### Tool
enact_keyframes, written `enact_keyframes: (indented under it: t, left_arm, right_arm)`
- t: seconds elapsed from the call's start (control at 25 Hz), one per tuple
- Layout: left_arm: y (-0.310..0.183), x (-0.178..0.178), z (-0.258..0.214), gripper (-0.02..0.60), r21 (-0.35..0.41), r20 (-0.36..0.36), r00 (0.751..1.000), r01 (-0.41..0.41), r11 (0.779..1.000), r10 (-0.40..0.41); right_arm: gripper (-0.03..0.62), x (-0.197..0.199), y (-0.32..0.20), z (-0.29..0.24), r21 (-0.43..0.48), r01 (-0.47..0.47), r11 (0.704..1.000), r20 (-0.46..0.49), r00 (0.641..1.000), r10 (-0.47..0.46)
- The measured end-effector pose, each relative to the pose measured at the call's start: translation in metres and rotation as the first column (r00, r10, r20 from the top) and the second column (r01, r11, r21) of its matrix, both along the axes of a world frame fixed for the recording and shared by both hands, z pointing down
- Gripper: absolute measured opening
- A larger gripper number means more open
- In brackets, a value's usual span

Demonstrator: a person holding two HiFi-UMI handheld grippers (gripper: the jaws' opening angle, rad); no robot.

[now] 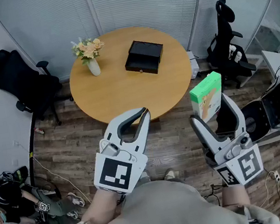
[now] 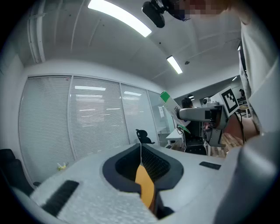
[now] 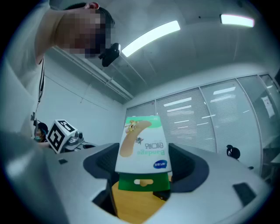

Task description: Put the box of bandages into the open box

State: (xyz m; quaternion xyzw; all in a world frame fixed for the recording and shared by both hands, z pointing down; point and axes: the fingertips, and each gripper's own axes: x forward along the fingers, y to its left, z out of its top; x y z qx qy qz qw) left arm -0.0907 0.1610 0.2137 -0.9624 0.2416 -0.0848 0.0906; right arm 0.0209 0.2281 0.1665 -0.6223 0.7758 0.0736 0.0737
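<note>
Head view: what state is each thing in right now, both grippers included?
Green-and-white bandage box: held in the air, short of the table.
Right gripper: fingers clamped on the bandage box.
Left gripper: fingers shut, empty.
Black box: open, on the round wooden table.
White vase of flowers: upright on the table.

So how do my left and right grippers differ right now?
The left gripper has its jaws together, empty; the right gripper has them wide, clamped on the box of bandages. The left points at the table, the right past its edge. Both carry marker cubes.
</note>
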Motion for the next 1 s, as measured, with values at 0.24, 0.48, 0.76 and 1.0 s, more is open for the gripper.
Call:
enact_keyframes:
  t: [0.24,0.48,0.76,1.0]
  left_arm:
    - [0.003,0.004,0.001,0.025,0.007,-0.02,1.0,-0.013,1.0,0.013]
    - [0.005,0.006,0.008,0.025,-0.018,-0.012,1.0,-0.013,1.0,0.013]
    - [0.013,0.007,0.016,0.025,-0.013,0.017,1.0,-0.016,1.0,0.016]
    - [0.02,0.019,0.019,0.025,-0.004,0.031,1.0,-0.005,1.0,0.005]
  right_arm:
    - [0.328,0.001,0.001,0.006,-0.021,-0.004,1.0,0.011,1.0,0.004]
    - [0.328,0.008,0.002,0.011,-0.034,-0.023,0.999,-0.006,1.0,0.023]
    - [0.328,0.014,0.008,0.016,-0.035,-0.031,0.999,-0.014,0.999,0.031]
    - [0.328,0.026,0.012,0.023,-0.053,-0.018,0.998,-0.016,1.0,0.017]
